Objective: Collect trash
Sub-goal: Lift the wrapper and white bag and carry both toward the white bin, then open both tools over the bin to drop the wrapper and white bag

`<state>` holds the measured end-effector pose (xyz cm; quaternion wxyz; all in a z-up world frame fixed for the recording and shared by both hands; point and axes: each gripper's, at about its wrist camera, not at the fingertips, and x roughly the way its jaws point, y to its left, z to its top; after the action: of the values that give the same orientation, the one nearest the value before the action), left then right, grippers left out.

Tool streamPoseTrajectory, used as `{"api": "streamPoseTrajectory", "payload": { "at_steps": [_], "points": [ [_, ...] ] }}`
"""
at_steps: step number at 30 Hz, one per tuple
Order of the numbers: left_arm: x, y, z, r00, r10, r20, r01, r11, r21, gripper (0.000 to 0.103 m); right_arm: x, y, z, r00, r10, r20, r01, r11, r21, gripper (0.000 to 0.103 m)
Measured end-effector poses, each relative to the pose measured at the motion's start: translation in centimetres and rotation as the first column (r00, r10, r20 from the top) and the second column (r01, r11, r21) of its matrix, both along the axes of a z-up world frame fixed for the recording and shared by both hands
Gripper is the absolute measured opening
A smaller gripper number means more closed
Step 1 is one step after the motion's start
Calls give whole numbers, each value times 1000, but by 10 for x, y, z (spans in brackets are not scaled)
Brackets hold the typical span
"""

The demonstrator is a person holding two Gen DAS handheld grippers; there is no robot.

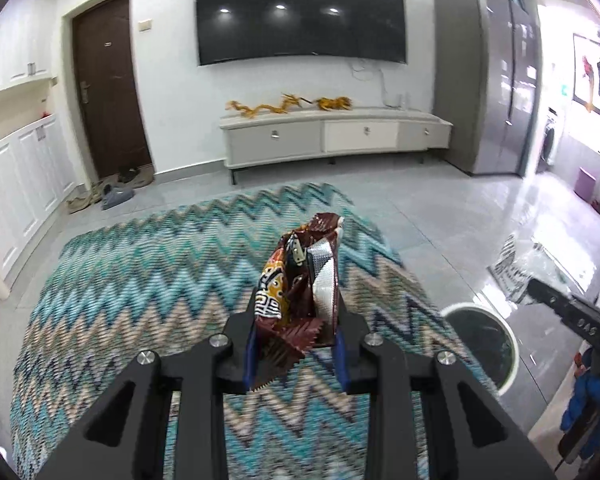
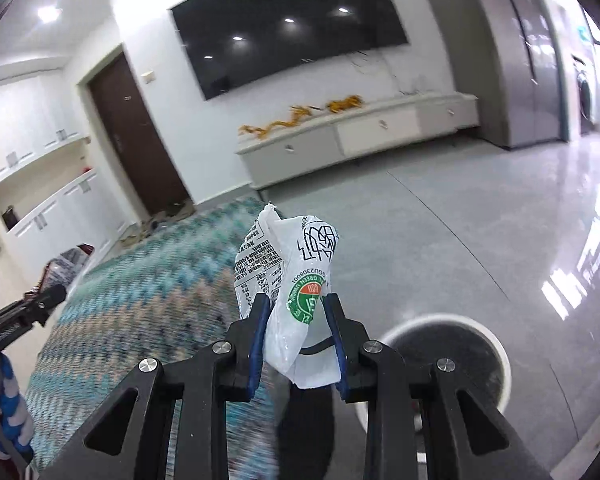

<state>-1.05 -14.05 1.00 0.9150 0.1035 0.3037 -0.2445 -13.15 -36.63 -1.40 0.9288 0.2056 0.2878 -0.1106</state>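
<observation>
My left gripper [image 1: 296,320] is shut on a crumpled brown and gold snack wrapper [image 1: 300,276] and holds it in the air above the zigzag rug [image 1: 140,272]. My right gripper [image 2: 296,312] is shut on a crumpled white plastic wrapper [image 2: 284,276] with black print and a green round logo. A white round trash bin [image 2: 440,356] with a dark inside stands on the tile floor, low and right of the right gripper; it also shows in the left wrist view [image 1: 484,340], to the right of the left gripper.
A teal zigzag rug covers the floor on the left. A white TV cabinet [image 1: 332,136] stands under a wall TV [image 1: 300,12]. A brown door [image 1: 108,88] with shoes [image 1: 112,192] is at the left. A grey fridge [image 1: 496,92] is at the right.
</observation>
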Motion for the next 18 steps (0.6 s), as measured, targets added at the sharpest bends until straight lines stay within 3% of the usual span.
{"api": "streamPoseTrajectory", "payload": {
  "at_steps": [10,18],
  "points": [
    [-19,-93,-28,981,-178,-76,183,981,61,28,-27,-57,-57,983,-132,-128,142,988,69,26],
    [-24,-163,-46,935,-295,-199,307,951,32,29,-33,-93,-93,959,-186,-213,206,976,75,26]
  ]
}}
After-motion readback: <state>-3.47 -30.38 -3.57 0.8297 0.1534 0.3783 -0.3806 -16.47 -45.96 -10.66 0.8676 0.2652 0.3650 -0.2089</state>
